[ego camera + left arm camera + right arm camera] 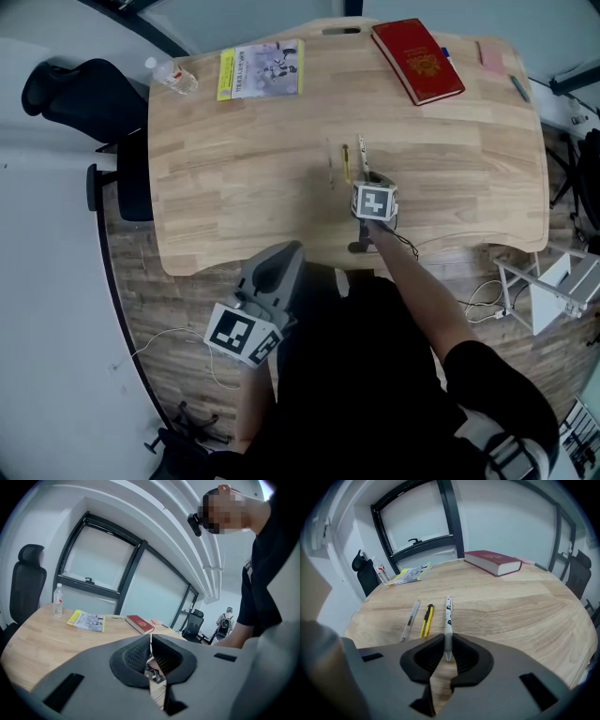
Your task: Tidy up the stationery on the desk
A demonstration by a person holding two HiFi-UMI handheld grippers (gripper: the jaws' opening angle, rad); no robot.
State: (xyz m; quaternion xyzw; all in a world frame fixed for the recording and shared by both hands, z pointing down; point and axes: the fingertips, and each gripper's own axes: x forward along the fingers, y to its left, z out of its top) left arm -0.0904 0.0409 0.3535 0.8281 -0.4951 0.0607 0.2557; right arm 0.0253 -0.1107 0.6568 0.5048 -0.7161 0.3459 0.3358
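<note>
Our right gripper [448, 643] has its jaws covered by its own marker cube in the head view. Its own view shows them pinching the near end of the white pen [448, 613], whose tip pokes just past the pads toward us. The rest of the pen lies along the desk [234, 178], pointing far.

Our left gripper [150, 654] fills the lower half of its own view. Its jaws are pressed together with nothing between them. Something small shows through the slit below the jaws, but we cannot make it out. In the head view this gripper hangs off the desk, on the near side of its near edge, above the floor and close to our body.

At the far right corner lie a pink item [491, 56] and a dark stick-like thing [518, 88], both too small to identify.

Bare wood stretches wide to the right of the pens, and also between them and the far edge. Along that edge sit a water bottle [172, 76] at the far left, a yellow-spined booklet [262, 70] beside it, and a red book [417, 61] to the right. A black chair [75, 94] stands off the desk's left side.

Just left of the white pen lies a yellow and black tool [426, 619], either a cutter or a pen. Left of that is a grey pen [410, 619]. The two lie side by side, near the white pen but apart from it.
</note>
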